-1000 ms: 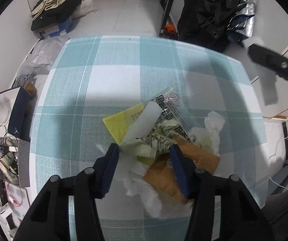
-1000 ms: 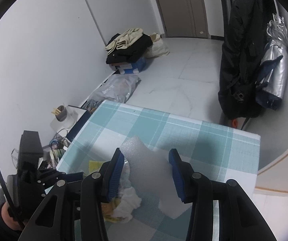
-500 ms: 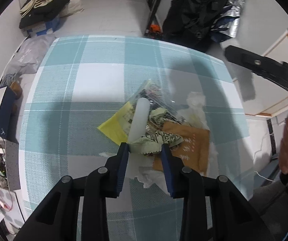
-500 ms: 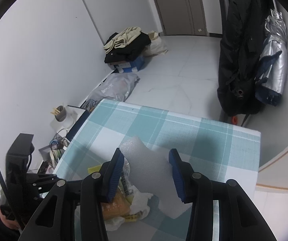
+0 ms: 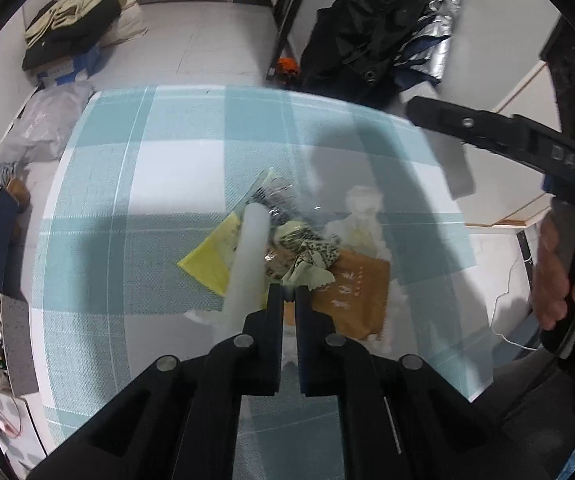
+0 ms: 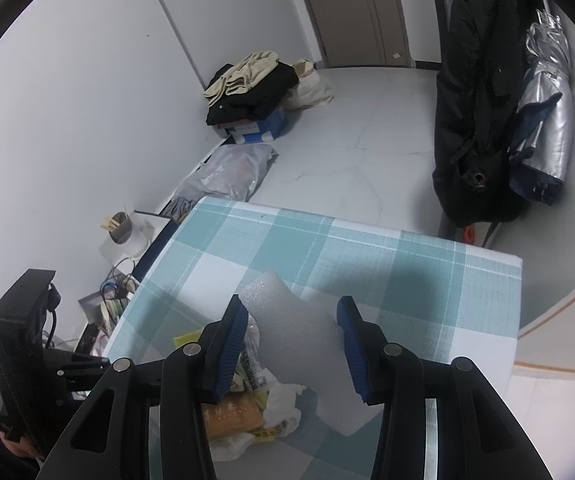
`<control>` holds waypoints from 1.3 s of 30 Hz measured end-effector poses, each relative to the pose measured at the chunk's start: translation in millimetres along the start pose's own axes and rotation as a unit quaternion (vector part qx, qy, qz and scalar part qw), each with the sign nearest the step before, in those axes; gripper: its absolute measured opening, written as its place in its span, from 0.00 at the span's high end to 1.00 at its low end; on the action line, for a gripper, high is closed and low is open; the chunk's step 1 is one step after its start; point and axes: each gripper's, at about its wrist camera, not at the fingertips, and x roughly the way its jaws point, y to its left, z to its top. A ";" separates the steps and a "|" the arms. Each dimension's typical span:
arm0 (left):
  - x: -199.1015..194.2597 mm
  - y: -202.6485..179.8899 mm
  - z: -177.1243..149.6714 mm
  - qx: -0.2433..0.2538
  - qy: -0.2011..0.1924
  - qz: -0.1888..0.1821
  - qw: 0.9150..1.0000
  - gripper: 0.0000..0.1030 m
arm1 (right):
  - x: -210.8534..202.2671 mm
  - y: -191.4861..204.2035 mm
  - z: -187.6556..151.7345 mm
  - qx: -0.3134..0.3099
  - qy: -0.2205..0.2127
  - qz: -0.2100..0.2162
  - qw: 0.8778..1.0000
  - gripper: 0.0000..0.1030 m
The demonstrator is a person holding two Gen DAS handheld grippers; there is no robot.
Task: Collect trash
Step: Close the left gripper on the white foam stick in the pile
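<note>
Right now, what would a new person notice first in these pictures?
Probably the trash pile in the middle of the checked tablecloth, with the left gripper shut on its near edge. Next, the white foam sheet between the right gripper's pads, above the table.

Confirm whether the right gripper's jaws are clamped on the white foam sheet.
Yes: the right gripper holds the foam sheet between its blue pads.

Bench [image 5: 175, 168] under teal-and-white checked cloth [image 6: 427, 280]. Trash heap [image 5: 299, 252] near middle: yellow paper [image 5: 211, 256], orange packet [image 5: 351, 296], white tissue [image 5: 361, 216], printed wrapper [image 5: 307, 244]. Rest of cloth bare.
</note>
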 end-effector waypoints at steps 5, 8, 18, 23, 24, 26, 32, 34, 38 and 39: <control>0.6 -5.7 -0.7 0.007 0.003 -0.009 1.000 0.98 | -4.5 0.4 -0.6 0.000 -0.006 -0.002 1.000 0.56; -3.3 -5.4 0.2 0.004 -0.001 -0.018 1.000 0.99 | -5.7 -0.6 -0.6 0.004 -0.007 0.000 1.000 0.56; -24.7 -10.0 2.9 0.007 -0.032 -0.019 0.999 1.00 | -12.1 -0.2 0.2 0.011 -0.016 0.006 1.000 0.56; -33.1 -12.2 2.3 0.007 -0.044 -0.026 0.999 1.00 | -15.8 -0.4 -1.9 0.017 -0.021 0.006 1.000 0.56; -34.5 -11.8 1.8 0.008 -0.047 -0.026 0.999 1.00 | -16.3 -0.1 -2.3 0.017 -0.021 0.005 1.000 0.56; -37.6 -11.4 1.3 0.007 -0.051 -0.032 0.998 1.00 | -17.0 -0.4 -3.4 0.019 -0.021 0.004 1.000 0.56; -50.4 -13.1 2.2 0.009 -0.071 -0.029 0.997 1.00 | -18.2 -1.6 -3.2 0.025 -0.021 0.002 0.999 0.56; -55.9 -14.2 3.6 0.011 -0.077 -0.032 0.996 1.00 | -19.9 -2.9 -3.7 0.030 -0.024 0.005 0.999 0.56; -66.9 -16.0 7.3 0.010 -0.092 -0.034 0.995 1.00 | -28.0 -5.4 -10.3 0.052 -0.028 0.006 0.998 0.56; -69.4 -16.5 8.4 0.010 -0.096 -0.037 0.995 1.00 | -31.4 -4.9 -12.8 0.052 -0.029 0.004 0.998 0.57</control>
